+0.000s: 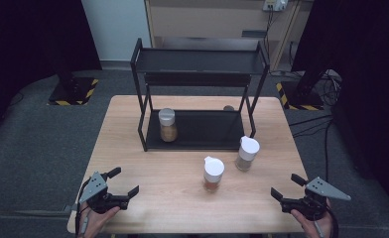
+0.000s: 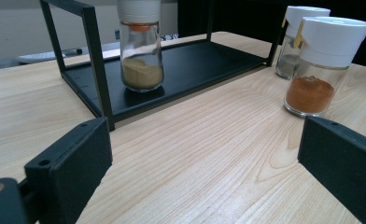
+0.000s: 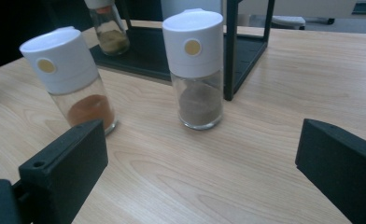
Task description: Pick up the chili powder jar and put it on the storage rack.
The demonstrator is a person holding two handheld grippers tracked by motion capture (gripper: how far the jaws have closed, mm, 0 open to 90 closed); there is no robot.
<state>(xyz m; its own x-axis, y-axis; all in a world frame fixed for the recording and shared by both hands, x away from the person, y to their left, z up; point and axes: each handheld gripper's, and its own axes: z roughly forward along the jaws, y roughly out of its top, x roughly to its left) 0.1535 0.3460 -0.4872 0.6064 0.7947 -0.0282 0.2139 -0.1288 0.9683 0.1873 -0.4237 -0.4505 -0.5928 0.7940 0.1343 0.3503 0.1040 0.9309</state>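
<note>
A black two-shelf rack (image 1: 198, 142) stands at the back of the wooden table. On its lower shelf, at the left, sits a jar of tan spice (image 1: 167, 125) (image 2: 141, 51) (image 3: 105, 27). In front of the rack stand two white-capped shakers: one with orange spice (image 1: 213, 174) (image 2: 320, 66) (image 3: 72, 79), one with grey spice (image 1: 246, 153) (image 2: 296, 41) (image 3: 198, 70). My left gripper (image 1: 125, 182) rests open at the table's front left. My right gripper (image 1: 286, 187) is open at the front right. Both hold nothing.
The rack's upper shelf (image 1: 200, 62) is bare. Dark stands (image 1: 73, 90) with striped bases flank the table on the grey floor. A wooden cabinet (image 1: 217, 20) stands behind. Bare tabletop (image 1: 192, 208) lies between the grippers.
</note>
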